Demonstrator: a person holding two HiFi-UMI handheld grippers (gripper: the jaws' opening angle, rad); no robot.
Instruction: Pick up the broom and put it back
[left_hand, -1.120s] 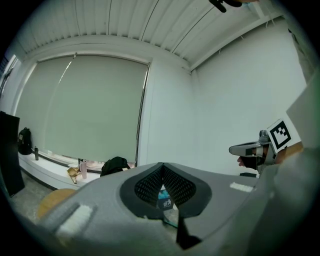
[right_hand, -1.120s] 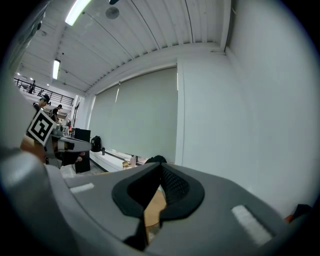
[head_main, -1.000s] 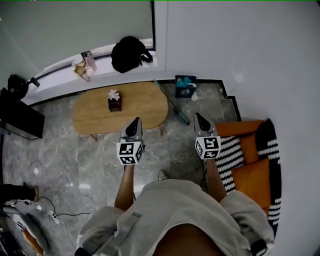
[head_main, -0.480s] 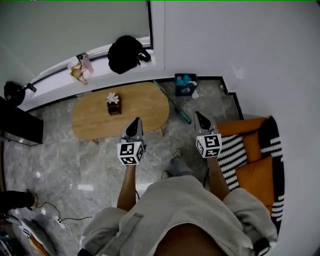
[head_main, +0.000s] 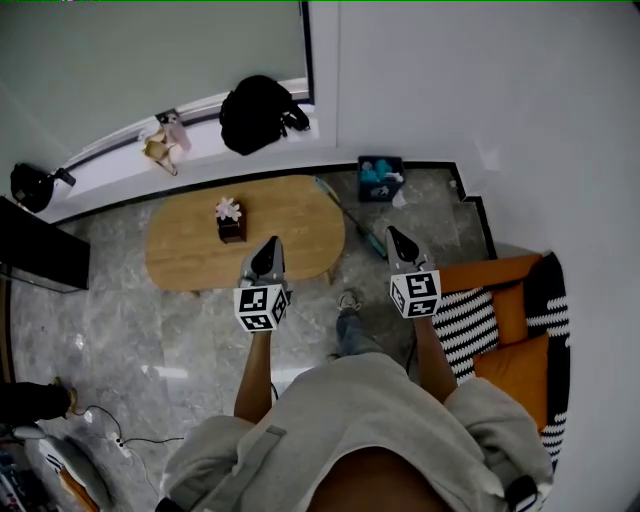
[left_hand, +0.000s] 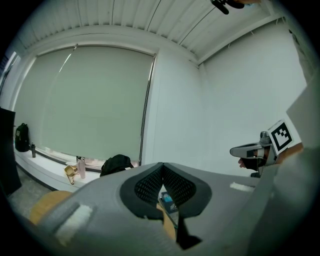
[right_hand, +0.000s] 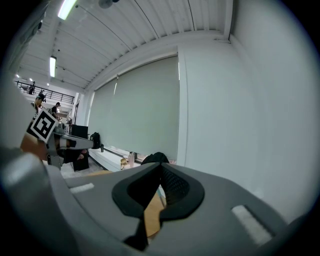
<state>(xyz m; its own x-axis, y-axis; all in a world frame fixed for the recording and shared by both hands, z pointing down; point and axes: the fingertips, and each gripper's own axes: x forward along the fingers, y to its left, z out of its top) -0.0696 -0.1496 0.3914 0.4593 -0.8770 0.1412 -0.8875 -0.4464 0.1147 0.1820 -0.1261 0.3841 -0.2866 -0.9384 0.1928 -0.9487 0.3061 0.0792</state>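
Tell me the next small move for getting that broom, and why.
Probably lower the right gripper toward the broom and open its jaws: it is shut and empty, and the broom lies on the floor beside the table, just ahead.

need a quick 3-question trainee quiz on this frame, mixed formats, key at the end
1. Fill in: the fingers of the left gripper and the right gripper are both ____.
2. Where is the teal-handled broom? A) on the orange sofa B) between the oval wooden table and the blue box C) on the window sill
3. True or false: the right gripper already holds the broom.
Key: 1 shut; 2 B; 3 false.
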